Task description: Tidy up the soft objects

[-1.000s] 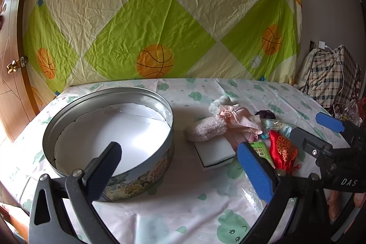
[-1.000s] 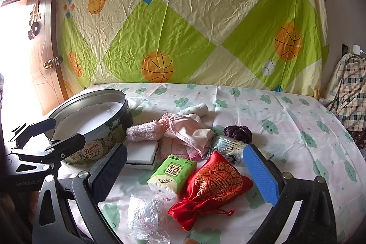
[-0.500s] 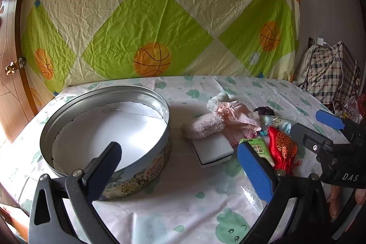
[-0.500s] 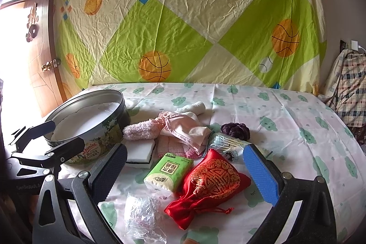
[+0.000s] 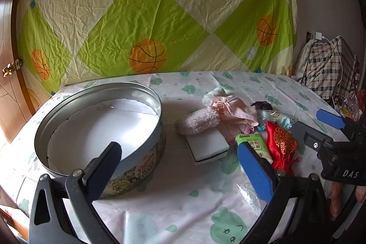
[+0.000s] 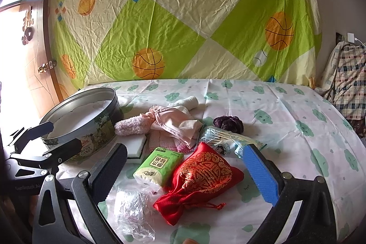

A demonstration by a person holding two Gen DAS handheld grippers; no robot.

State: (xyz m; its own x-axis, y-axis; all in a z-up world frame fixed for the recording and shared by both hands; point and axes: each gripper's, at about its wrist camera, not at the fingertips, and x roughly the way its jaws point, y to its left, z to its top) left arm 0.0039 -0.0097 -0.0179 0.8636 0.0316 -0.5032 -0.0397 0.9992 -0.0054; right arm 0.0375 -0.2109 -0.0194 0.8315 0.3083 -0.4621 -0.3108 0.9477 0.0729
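A round cookie tin (image 5: 128, 166) (image 6: 96, 129) stands open at the left with a white liner inside. A heap of soft things lies to its right: a fuzzy pink sock (image 5: 197, 122) (image 6: 131, 126), pink cloth (image 6: 176, 122), a white sponge block (image 5: 207, 146), a green tissue pack (image 6: 157, 165), a red embroidered pouch (image 6: 201, 180) (image 5: 280, 143) and a purple scrunchie (image 6: 227, 122). My left gripper (image 5: 180, 168) is open, hovering between tin and sponge. Above the pouch and tissue pack, my right gripper (image 6: 187, 172) is open with nothing in it.
A crumpled clear plastic bag (image 6: 131, 212) lies at the near edge. A printed plastic packet (image 6: 222, 143) sits behind the pouch. A patterned sheet hangs on the back wall, a wooden door (image 6: 29, 49) is at left, and a plaid bag (image 5: 329, 68) at right.
Both grippers have drifted slightly; the tin and the heap sit a little lower and nearer in the views. Both stay open and nothing has been grasped.
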